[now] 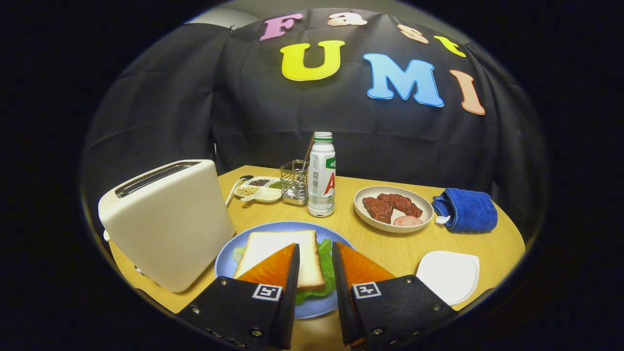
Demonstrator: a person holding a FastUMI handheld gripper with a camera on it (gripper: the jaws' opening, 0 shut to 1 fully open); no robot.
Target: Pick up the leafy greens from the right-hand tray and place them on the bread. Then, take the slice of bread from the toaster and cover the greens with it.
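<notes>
On the near part of the wooden table (390, 248) sits a blue plate (225, 265), and on it lies a slice of bread (273, 246) with leafy greens (325, 265) showing from under its right and near edges. The claw (314, 251) hangs just above the plate's near side with its 2 fingers (273, 268) parted and nothing held between them; the right edge of the bread and part of the greens show in the gap. A cream toaster (168, 222) stands at the table's left edge, just beside the plate, its top slots too dim to tell what they hold. Beyond the plate stands a white bottle (321, 178) with a green cap, a wire caddy (294, 183) touching its left side and a small divided dish (257, 189) of seeds further left. Toward the far right lie a beige plate (370, 214) with dark meat slices, then a folded blue cloth (468, 210). An empty white square tray (449, 275) rests by the near right edge.
</notes>
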